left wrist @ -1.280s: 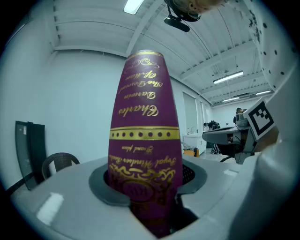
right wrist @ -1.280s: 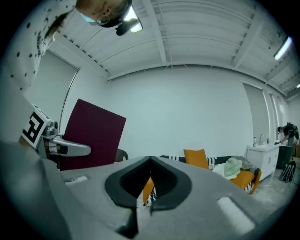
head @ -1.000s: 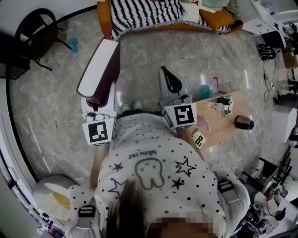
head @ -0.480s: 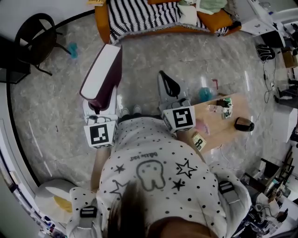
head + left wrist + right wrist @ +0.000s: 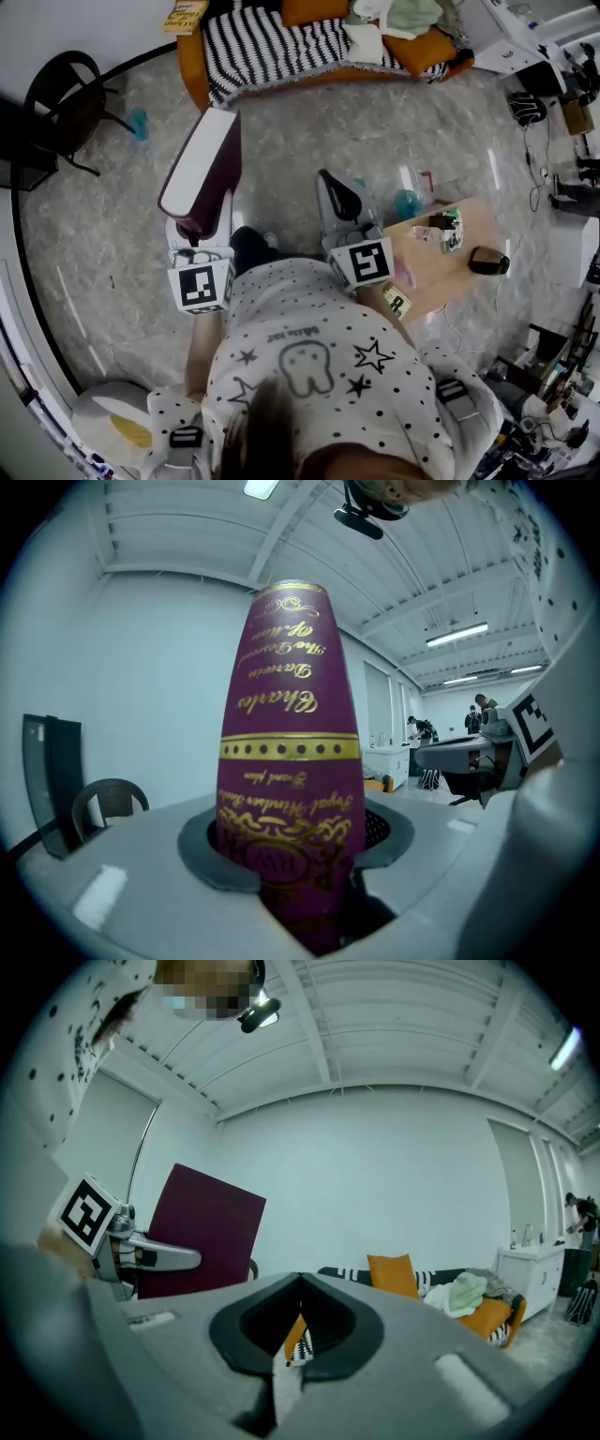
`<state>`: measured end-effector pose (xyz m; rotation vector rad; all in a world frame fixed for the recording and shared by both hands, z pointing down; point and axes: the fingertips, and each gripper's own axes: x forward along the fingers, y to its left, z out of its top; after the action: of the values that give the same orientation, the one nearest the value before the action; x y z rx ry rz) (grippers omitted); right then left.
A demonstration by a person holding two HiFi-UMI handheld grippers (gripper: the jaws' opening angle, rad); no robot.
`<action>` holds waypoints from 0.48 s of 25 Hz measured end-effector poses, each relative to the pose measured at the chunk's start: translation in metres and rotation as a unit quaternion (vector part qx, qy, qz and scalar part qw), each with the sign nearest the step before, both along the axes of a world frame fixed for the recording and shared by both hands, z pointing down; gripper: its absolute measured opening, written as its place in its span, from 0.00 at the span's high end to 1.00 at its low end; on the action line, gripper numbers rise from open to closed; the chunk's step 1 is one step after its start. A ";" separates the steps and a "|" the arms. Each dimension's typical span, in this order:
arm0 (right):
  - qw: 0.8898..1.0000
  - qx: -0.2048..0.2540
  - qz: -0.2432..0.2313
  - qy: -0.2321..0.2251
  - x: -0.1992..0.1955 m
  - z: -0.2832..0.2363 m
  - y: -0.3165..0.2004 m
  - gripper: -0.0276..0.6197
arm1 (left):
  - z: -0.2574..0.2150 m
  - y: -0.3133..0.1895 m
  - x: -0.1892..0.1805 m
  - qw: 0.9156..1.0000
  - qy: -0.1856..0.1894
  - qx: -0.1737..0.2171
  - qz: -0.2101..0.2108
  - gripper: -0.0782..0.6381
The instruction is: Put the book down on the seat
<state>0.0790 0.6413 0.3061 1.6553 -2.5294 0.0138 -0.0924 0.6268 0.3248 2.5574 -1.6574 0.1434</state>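
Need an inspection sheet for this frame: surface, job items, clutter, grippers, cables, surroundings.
Surface: grey marbled floor; the striped sofa lies ahead, with its right part taken by an orange cushion and pale clothes.
Job's things: maroon book, upright, carried above the floor, not yet on the sofa.
Clutter: low wooden table at the right with small items and a black object; teal item on the floor.
Grippers: left gripper shut on the book's lower end; right gripper shut, nothing in it.
Cables: thin cable on the floor, far right.
Surroundings: black chair at the left; benches and people far off.
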 end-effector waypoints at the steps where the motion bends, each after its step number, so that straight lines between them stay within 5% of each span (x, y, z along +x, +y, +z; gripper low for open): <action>1: 1.000 -0.003 -0.001 0.001 0.003 0.001 -0.001 0.96 | -0.001 -0.001 0.001 1.000 0.004 -0.002 -0.002 0.57; 12: 1.000 -0.024 0.007 0.007 0.000 0.015 -0.048 0.96 | -0.004 -0.050 0.004 1.000 0.016 -0.011 0.014 0.57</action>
<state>0.0793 0.5933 0.3209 1.6478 -2.4871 0.0637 -0.0886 0.5771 0.3211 2.5532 -1.6005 0.1202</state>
